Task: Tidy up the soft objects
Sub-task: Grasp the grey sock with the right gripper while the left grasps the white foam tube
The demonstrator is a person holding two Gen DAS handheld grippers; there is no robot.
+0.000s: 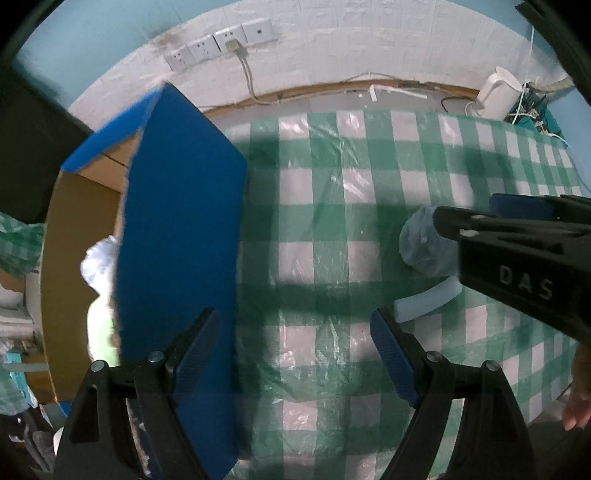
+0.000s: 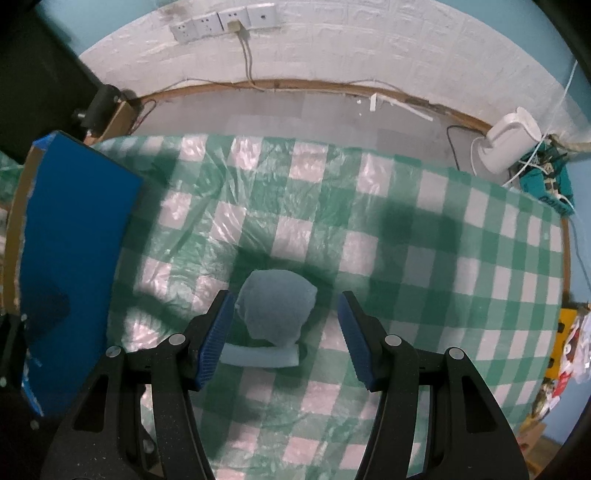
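Observation:
A pale blue soft lump [image 2: 277, 306] lies on the green checked tablecloth [image 2: 406, 258], its near side resting on a pale foam strip [image 2: 258, 358]. My right gripper [image 2: 285, 301] points down over the lump, open, one blue pad on each side; the right pad stands clear of it. In the left wrist view the same lump [image 1: 421, 243] and foam strip [image 1: 424, 299] show beside the right gripper [image 1: 465, 210]. My left gripper [image 1: 295, 350] hangs wide open over bare cloth, next to the blue box [image 1: 177, 258]. A white soft thing [image 1: 99, 258] and a light green one [image 1: 101, 332] lie inside it.
The blue box [image 2: 74, 240] stands at the table's left edge, its flap upright. A white kettle [image 2: 511, 144] and a tangle of cables sit at the far right by the wall. Wall sockets [image 2: 225, 22] are behind. A hand [image 1: 580, 402] shows at the right edge.

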